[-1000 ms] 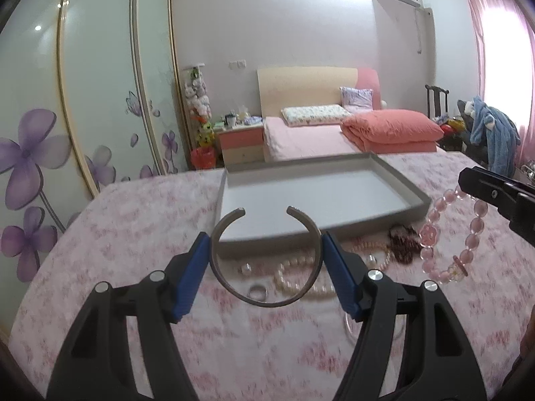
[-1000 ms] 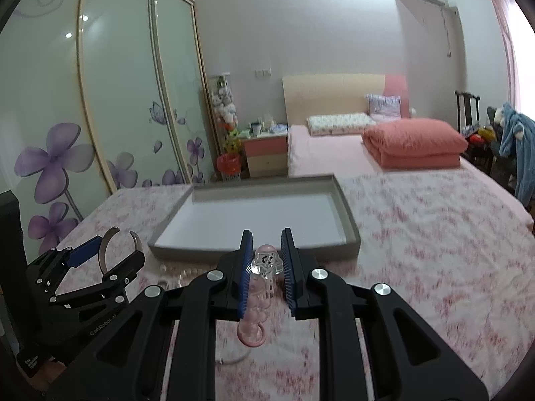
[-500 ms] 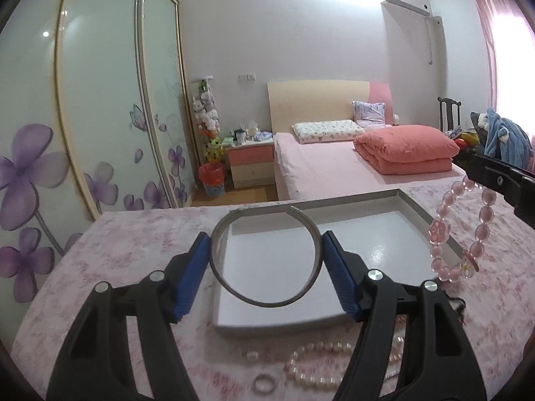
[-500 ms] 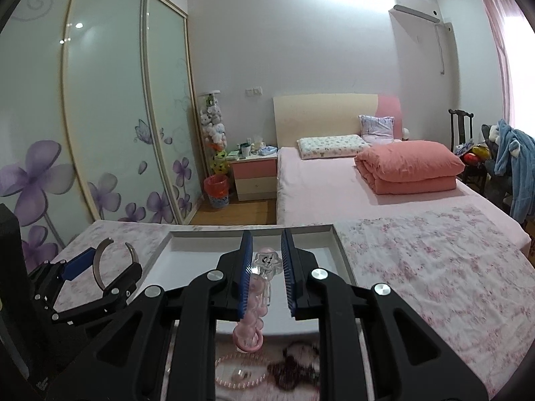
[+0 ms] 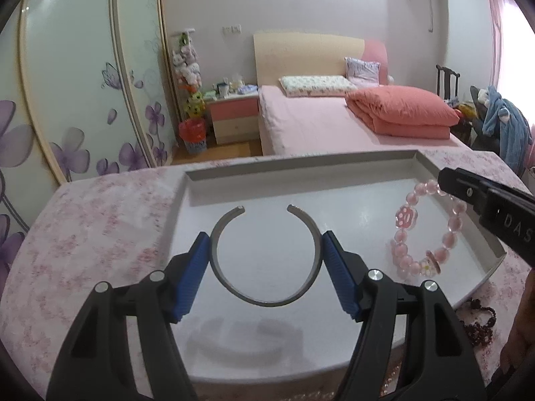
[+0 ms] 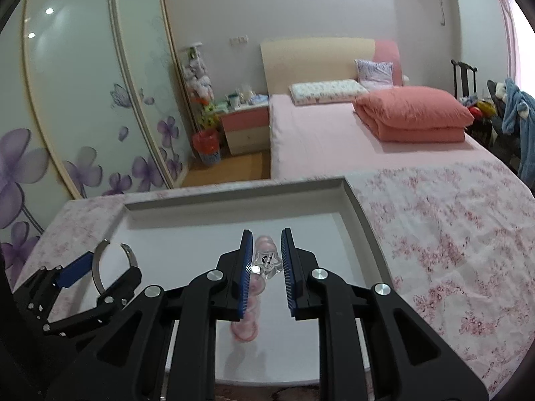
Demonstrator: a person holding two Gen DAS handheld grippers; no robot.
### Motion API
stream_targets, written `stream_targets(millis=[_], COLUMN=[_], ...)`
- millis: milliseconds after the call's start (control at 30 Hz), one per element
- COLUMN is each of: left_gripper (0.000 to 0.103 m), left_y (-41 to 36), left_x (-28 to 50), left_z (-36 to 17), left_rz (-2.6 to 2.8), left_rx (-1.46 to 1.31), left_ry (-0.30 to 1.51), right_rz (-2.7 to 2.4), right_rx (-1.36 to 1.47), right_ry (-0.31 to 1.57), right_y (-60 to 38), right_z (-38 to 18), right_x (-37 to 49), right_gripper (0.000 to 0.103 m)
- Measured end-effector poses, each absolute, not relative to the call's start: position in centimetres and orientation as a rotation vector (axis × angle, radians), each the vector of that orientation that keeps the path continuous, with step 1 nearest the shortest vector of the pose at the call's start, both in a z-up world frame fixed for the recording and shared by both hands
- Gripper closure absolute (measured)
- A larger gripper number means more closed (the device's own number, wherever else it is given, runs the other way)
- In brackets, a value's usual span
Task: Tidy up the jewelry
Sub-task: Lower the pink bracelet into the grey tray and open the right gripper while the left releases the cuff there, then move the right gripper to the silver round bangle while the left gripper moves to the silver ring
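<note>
My left gripper (image 5: 264, 250) is shut on a silver open cuff bangle (image 5: 265, 295) and holds it just above the floor of a shallow grey tray (image 5: 301, 167). My right gripper (image 6: 265, 260) grips a pink bead bracelet (image 6: 257, 287) that hangs over the tray's right part. The bracelet (image 5: 424, 230) with its pink flower charm also shows in the left wrist view, hanging from the right gripper (image 5: 468, 193). The left gripper with the bangle (image 6: 100, 267) shows at the lower left of the right wrist view.
The tray (image 6: 354, 200) lies on a pink floral cloth (image 6: 451, 220). A dark red bead string (image 5: 478, 320) lies on the cloth by the tray's near right corner. Beyond are a bed (image 5: 334, 123), a nightstand (image 5: 234, 117) and wardrobe doors (image 5: 83, 83).
Both grippers have moved forward and down over the tray with their pieces. The pearl strand and small rings on the cloth have dropped out of view.
</note>
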State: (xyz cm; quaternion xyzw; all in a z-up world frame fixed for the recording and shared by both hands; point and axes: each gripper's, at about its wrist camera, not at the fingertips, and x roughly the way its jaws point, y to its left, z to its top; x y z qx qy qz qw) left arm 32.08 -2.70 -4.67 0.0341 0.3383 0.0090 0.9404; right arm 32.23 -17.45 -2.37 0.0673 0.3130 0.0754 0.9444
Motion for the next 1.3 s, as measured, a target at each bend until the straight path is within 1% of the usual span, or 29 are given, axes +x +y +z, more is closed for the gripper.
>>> stream_targets(millis=[100,167,200,433,633,733,867,1100,1133,1167,1200,1267,1300], left_gripper=[0.036,0.034,0.032,0.031,0.031,0.029,0.028,0.024,0.024,0.023,0.023,0.022,0.022], left_y=[-3.0,-3.1,-3.1,-1.3,0.8,2.0,3.6,6.3,6.7,7.0,7.4,7.9,8.2], left_x=[32.5,32.8,32.8,31.3,27.9,25.7,22.5,17.6,17.2,16.8,16.3,15.7,15.4], left_z=[-5.3,-5.2,-5.1,-3.1,-1.4,-0.9,-0.9,-2.5,-2.7,-2.7,-2.8,-2.9,-2.8], left_rz=[0.004,0.007,0.008,0.058,0.094,0.109,0.116,0.134,0.137,0.14,0.145,0.154,0.157], left_rx=[0.074,0.083,0.086,0.048,0.03,0.028,0.013,-0.012,-0.017,-0.023,-0.032,-0.042,-0.049], left_ry=[0.707,0.696,0.69,0.65,0.622,0.614,0.62,0.672,0.677,0.681,0.685,0.686,0.685], right_rz=[0.136,0.129,0.124,0.115,0.113,0.121,0.156,0.296,0.319,0.336,0.358,0.378,0.384], right_rx=[0.141,0.141,0.143,0.134,0.128,0.128,0.109,0.055,0.043,0.032,0.013,-0.023,-0.046], right_ry=[0.649,0.64,0.629,0.589,0.584,0.593,0.634,0.787,0.81,0.825,0.847,0.864,0.871], right_y=[-18.0,-18.1,-18.3,-19.5,-20.4,-20.8,-20.7,-18.2,-17.6,-17.1,-16.3,-15.1,-14.5], right_z=[-2.6,-2.2,-2.0,-0.5,0.3,0.6,0.0,-3.5,-4.0,-4.4,-5.0,-5.6,-5.8], right_x=[32.2,31.8,31.6,29.3,26.8,25.2,22.6,17.8,17.3,16.8,16.3,15.5,15.2], right_gripper=[0.082,0.065,0.063,0.063,0.063,0.063,0.063,0.063,0.061,0.054,0.05,0.037,0.034])
